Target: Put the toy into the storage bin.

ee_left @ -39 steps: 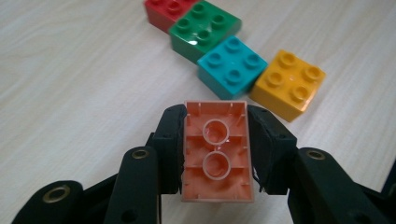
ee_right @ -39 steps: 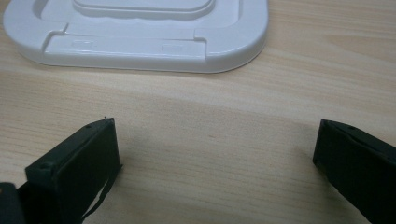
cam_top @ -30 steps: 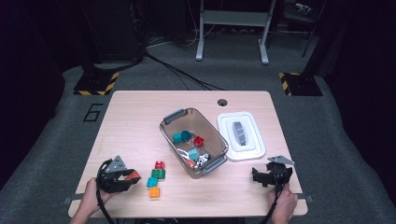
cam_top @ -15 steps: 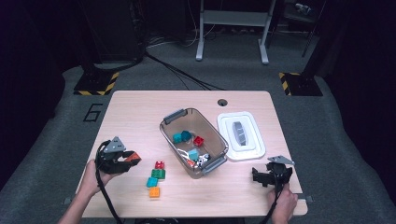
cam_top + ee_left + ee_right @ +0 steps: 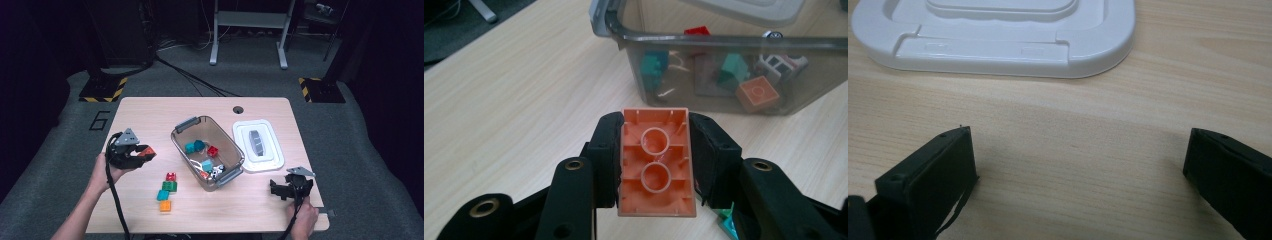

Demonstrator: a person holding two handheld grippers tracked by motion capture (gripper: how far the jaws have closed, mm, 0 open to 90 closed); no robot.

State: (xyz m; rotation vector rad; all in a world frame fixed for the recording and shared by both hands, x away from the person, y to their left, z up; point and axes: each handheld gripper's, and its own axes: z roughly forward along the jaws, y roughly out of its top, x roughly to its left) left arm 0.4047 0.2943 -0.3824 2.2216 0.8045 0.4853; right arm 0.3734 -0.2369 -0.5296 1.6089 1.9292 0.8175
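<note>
Underneath, a pale wooden table stands on grey carpet.

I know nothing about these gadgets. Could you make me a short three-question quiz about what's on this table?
1. True or false: the left gripper holds an orange brick between its fingers.
2. How many loose bricks lie on the table beside the bin? A two, B four, C six.
3. What white thing lies right of the bin?

Key: 1 true. 2 B: red brick, green brick, teal brick, small orange brick. 3 the lid.
</note>
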